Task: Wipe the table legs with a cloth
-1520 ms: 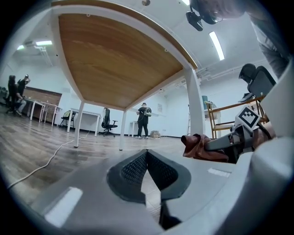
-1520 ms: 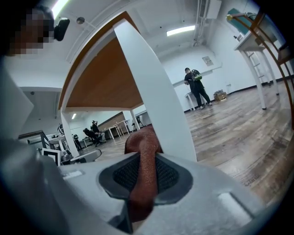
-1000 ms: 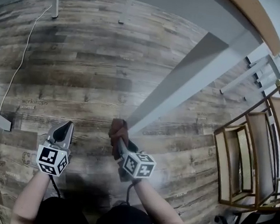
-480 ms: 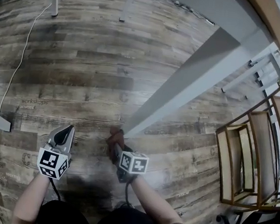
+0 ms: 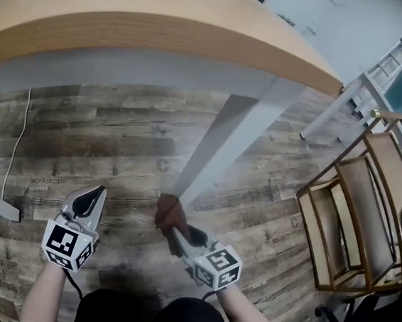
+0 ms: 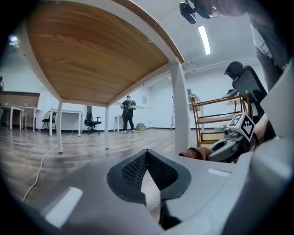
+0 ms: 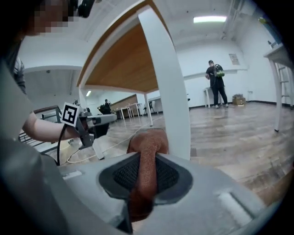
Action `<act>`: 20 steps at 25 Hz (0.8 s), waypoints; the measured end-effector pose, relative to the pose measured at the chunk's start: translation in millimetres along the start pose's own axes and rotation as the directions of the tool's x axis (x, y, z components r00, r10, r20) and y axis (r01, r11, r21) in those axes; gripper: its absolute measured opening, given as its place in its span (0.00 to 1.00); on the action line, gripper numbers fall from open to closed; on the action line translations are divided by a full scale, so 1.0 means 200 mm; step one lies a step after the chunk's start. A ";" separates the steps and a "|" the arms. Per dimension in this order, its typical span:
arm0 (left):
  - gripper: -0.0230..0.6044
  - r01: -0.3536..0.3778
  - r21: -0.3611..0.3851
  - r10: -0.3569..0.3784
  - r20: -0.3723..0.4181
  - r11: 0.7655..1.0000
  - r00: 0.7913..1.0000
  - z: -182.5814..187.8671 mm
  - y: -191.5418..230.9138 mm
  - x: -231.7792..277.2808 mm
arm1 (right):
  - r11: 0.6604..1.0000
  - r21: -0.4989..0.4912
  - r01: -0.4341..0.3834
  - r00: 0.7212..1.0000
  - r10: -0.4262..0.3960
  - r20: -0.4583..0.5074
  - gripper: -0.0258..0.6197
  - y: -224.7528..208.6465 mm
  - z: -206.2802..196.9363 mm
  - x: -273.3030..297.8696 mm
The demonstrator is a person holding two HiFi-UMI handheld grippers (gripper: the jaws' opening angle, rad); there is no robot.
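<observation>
One wooden rack (image 5: 362,202) near table leg (image 5: 220,146)

Wood-plank floor (image 5: 118,134) — pale printed word "workshops" (image 5: 47,181) at the left, faint but legible in the head view. A smaller line sits directly beneath it — too small to read. Nothing else can be read.
</observation>
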State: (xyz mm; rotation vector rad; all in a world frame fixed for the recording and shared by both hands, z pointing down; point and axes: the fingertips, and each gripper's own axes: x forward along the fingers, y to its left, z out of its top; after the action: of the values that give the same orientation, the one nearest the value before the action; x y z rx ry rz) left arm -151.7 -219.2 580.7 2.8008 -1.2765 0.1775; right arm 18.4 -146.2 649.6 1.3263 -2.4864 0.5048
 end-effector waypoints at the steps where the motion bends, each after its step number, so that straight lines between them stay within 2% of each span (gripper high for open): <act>1: 0.07 0.023 0.001 -0.023 0.009 1.000 1.000 0.08 -0.05 0.02 | 1.000 -0.015 -0.007 0.999 0.007 0.040 0.14 0.01 0.10 -0.05; 3: 0.07 0.067 0.022 -0.068 0.035 0.998 0.997 0.23 -0.17 0.06 | 0.997 -0.071 -0.014 0.992 0.023 0.123 0.14 0.05 0.30 -0.17; 5: 0.07 0.100 0.034 -0.103 0.076 0.994 0.992 0.41 -0.27 0.08 | 0.992 -0.129 0.003 0.974 0.026 0.226 0.14 0.08 0.53 -0.31; 8: 0.07 0.132 0.024 -0.134 0.154 0.991 0.979 0.70 -0.37 0.08 | 0.979 -0.190 0.078 0.924 0.000 0.382 0.14 0.09 0.87 -0.51; 11: 0.07 0.166 0.017 -0.166 0.209 0.986 0.964 0.91 -0.42 0.08 | 0.972 -0.190 0.136 0.862 -0.021 0.507 0.14 0.09 1.13 -0.66; 16: 0.07 0.180 0.068 -0.191 0.250 0.981 0.949 1.13 -0.51 0.08 | 0.951 -0.225 0.214 0.793 -0.034 0.608 0.14 0.11 1.42 -0.81; 18: 0.07 0.177 0.074 -0.191 0.270 0.981 0.944 1.19 -0.52 0.08 | 0.945 -0.241 0.222 0.780 -0.024 0.625 0.14 0.13 1.50 -0.83; 20: 0.07 0.169 0.074 -0.183 0.284 0.983 0.941 1.23 -0.51 0.09 | 0.943 -0.246 0.224 0.782 -0.023 0.623 0.14 0.14 1.55 -0.81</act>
State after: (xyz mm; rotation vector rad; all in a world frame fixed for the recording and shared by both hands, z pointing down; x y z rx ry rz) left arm -42.7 -190.6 339.6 3.0496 -1.0681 -0.2225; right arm 58.6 -143.9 300.9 1.7035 -2.7639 -0.4231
